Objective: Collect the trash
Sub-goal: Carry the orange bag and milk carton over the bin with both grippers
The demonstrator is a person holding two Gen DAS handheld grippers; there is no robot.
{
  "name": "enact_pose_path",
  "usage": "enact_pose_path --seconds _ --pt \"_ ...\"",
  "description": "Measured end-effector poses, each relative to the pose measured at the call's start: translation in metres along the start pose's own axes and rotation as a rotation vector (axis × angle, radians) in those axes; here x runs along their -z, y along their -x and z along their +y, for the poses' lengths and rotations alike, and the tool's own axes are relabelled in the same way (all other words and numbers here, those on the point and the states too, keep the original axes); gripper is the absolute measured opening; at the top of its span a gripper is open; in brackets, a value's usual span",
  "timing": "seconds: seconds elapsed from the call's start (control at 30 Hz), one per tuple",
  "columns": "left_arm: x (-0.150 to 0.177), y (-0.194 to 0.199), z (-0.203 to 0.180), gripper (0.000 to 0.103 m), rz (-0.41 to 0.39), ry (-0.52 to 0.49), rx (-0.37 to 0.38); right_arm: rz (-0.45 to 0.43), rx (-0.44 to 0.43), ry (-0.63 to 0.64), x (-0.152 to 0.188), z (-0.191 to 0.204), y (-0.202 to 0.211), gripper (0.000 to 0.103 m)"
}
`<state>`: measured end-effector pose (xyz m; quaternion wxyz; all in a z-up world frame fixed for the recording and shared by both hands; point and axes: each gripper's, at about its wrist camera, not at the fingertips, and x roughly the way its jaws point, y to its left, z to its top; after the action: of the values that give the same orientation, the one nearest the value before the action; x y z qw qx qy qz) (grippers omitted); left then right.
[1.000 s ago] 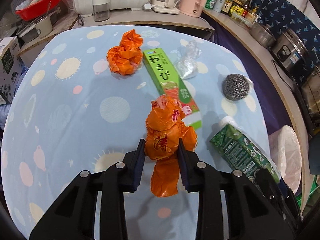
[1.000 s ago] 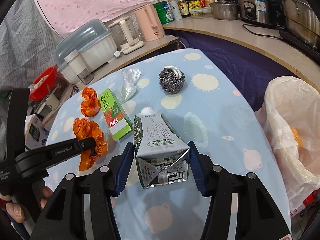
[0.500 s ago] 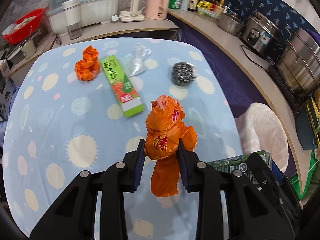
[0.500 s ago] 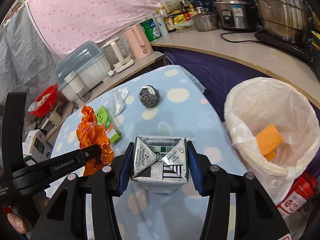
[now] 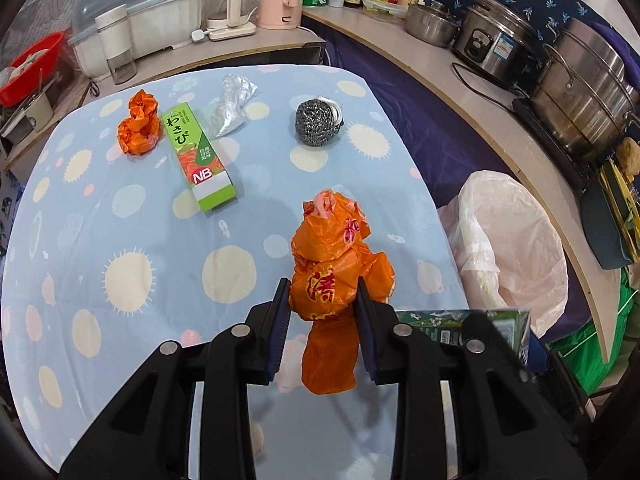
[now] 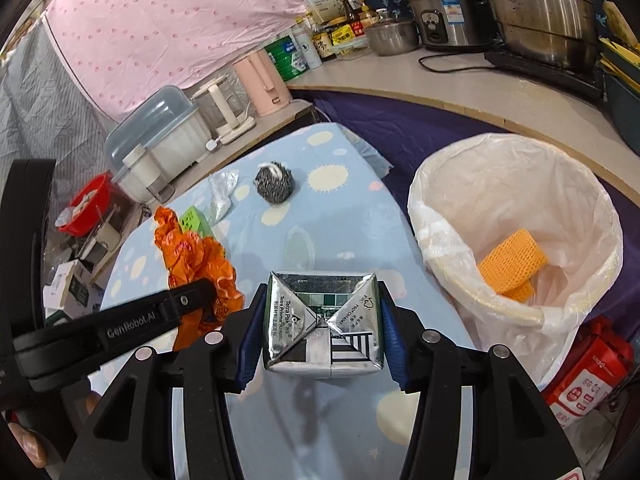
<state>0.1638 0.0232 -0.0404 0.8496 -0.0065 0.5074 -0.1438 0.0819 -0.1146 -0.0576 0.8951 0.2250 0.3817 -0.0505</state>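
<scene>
Over the last second both grippers have lifted away from the middle of the table and swung toward the lined bin; the bin has grown from a sliver at the frame edge to a large shape at the right of both views. I judge this to be the carry to the drop, with neither piece released yet.

The left gripper [image 5: 320, 312] is clamped on a crumpled orange bag [image 5: 334, 276], which hangs low in the centre of its view above the blue spotted tablecloth [image 5: 120, 240]. The right gripper [image 6: 320, 328] is closed on a drink carton [image 6: 322, 324], its folded foil end facing the camera at lower centre.

The right view looks into the bin [image 6: 516, 216] and shows an orange mesh sponge [image 6: 512, 264] already lying inside; the left view shows only the liner's outer side. The left view, in turn, lays out what remains on the table in its upper left: a second orange wad [image 5: 138, 124], a green wasabi box [image 5: 198, 156], a clear wrapper [image 5: 230, 106] and a steel scourer [image 5: 318, 122]. In the right view the held bag partly hides the box, and the second wad is not visible.
</scene>
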Motion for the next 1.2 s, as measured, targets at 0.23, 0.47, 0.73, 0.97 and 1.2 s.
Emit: enact_pose_path --seconds 0.23,0.47,0.73,0.97,1.2 --pt "0.010 0.001 0.004 0.030 0.012 -0.005 -0.008 0.088 -0.025 0.030 0.031 -0.001 0.003 0.051" --pt "0.020 0.002 0.001 0.030 0.025 -0.022 -0.003 0.196 -0.016 0.036 0.060 -0.001 -0.006 0.050" --pt "0.020 0.007 -0.009 0.030 0.016 -0.045 0.000 0.123 -0.023 0.015 0.049 -0.007 0.011 0.050" --pt "0.009 0.016 -0.035 0.030 -0.011 -0.088 0.016 0.028 -0.010 -0.039 0.023 -0.032 0.034 0.050" --pt "-0.006 0.017 -0.094 0.030 -0.041 -0.183 0.051 -0.071 0.054 -0.135 -0.007 -0.083 0.061 0.050"
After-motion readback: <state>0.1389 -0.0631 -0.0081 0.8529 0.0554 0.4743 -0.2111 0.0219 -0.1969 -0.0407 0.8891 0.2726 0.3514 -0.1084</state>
